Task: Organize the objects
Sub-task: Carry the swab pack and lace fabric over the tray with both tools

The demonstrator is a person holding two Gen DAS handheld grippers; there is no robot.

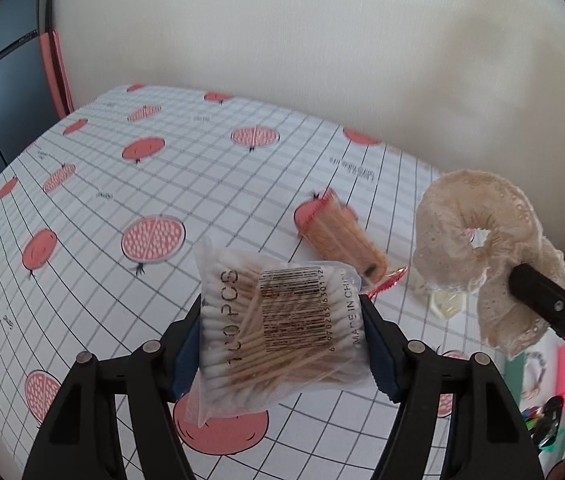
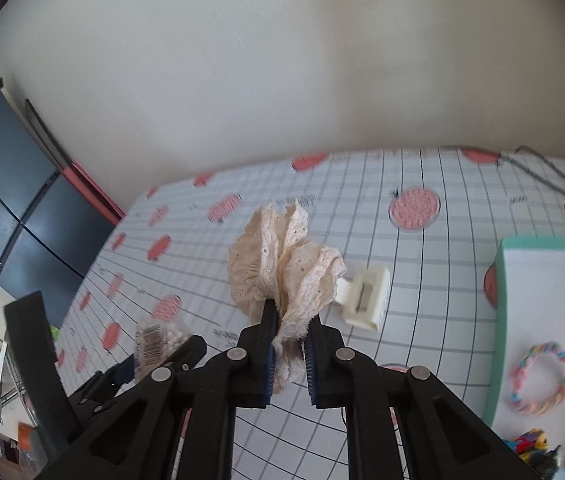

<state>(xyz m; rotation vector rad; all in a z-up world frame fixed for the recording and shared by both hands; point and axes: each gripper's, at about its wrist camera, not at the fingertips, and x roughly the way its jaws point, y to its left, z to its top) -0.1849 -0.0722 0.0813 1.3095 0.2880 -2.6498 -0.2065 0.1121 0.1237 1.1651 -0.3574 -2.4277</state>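
Note:
My left gripper [image 1: 282, 300] is shut on a clear bag of cotton swabs [image 1: 278, 328] and holds it above the tablecloth. The bag and that gripper also show at the lower left of the right wrist view [image 2: 158, 340]. My right gripper [image 2: 288, 312] is shut on a cream lace scrunchie [image 2: 282, 264], lifted off the table. In the left wrist view the scrunchie [image 1: 478, 236] hangs from a black finger [image 1: 538, 292] at the right. A packet of toothpicks [image 1: 342, 236] lies on the cloth just beyond the swab bag.
The table wears a white grid cloth with pink fruit prints [image 1: 154, 184]. A cream hair claw clip [image 2: 366, 300] lies past the scrunchie. A mint-rimmed white tray [image 2: 502, 280] at the right holds a pastel rope ring [image 2: 542, 378] and small coloured items. A dark fridge [image 2: 6, 216] stands left.

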